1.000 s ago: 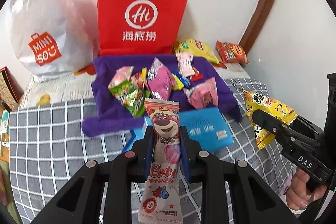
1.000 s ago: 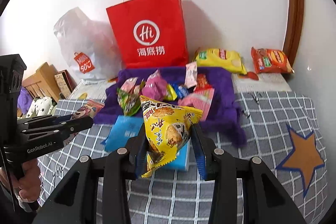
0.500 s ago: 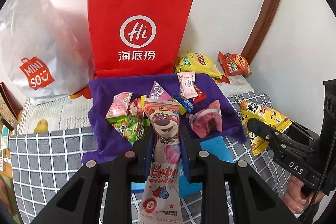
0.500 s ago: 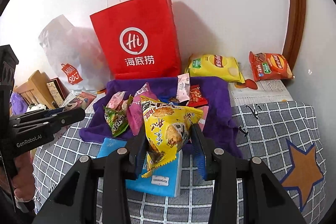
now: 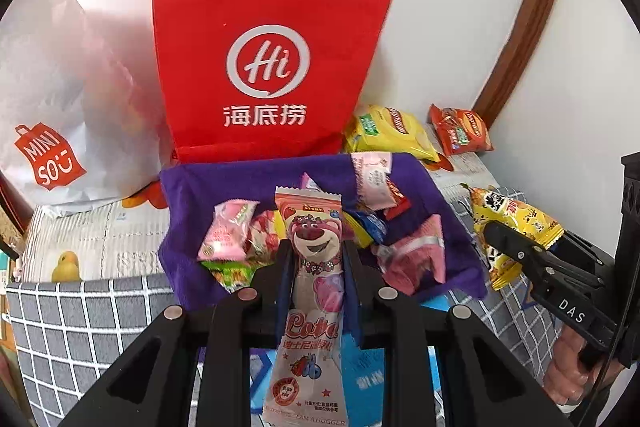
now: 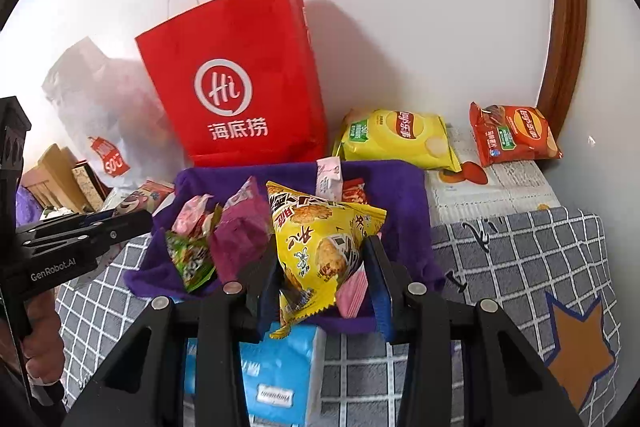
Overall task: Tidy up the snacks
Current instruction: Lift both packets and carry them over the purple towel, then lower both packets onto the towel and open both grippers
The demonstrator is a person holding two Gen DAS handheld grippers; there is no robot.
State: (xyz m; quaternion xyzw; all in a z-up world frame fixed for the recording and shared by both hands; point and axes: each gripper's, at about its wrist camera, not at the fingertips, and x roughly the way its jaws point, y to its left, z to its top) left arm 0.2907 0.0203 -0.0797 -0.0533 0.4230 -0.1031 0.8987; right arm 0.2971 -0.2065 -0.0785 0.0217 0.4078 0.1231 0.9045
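My left gripper [image 5: 315, 247] is shut on a long pink bear-print snack packet [image 5: 314, 291], held upright over the near edge of a purple cloth [image 5: 208, 187]. My right gripper [image 6: 324, 251] is shut on a yellow triangular snack bag [image 6: 320, 247], above that cloth's [image 6: 400, 195] front part. Several small snack packs [image 5: 228, 235] lie piled on the cloth. A red paper bag [image 5: 264, 59] with handles stands upright right behind the cloth, against the wall. Each gripper shows at the edge of the other's view: the right one [image 5: 496, 231] and the left one [image 6: 140, 217].
A white plastic shopping bag [image 5: 52, 99] stands left of the red bag. A yellow chip bag [image 6: 396, 139] and a red chip bag [image 6: 512, 135] lie at the back right by the wall. A blue packet [image 6: 276, 371] lies on the grey checked cover [image 6: 520, 267] below the grippers.
Both grippers have moved forward together toward the purple cloth and red bag, each keeping its snack. The bag and cloth now look larger and nearer.
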